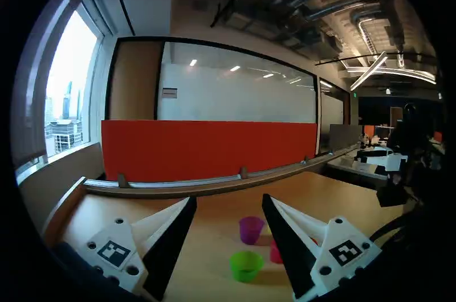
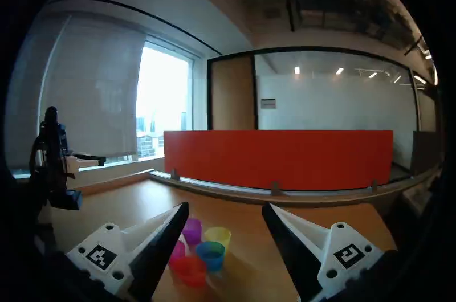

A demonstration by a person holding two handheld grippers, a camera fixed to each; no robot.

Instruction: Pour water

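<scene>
Wooden desk (image 1: 216,211) runs along a red partition (image 1: 205,151), with a glass wall (image 1: 239,94) above it and a bright window (image 1: 68,97) to one side.

In the right gripper view I see a tight cluster on the desk: red cup (image 2: 191,270), blue cup (image 2: 211,255), yellow cup (image 2: 217,236), purple cup (image 2: 192,230), pink cup (image 2: 178,252). In the left gripper view a green cup (image 1: 246,265) stands nearer the camera. I cannot tell what is in any of them.

Left gripper (image 1: 228,199) hovers over the desk, fingers spread, holding nothing. Right gripper (image 2: 225,206) does the same.

Blown-out window (image 2: 162,111) glare, dim interior, fisheye-bent edges, slight softness
</scene>
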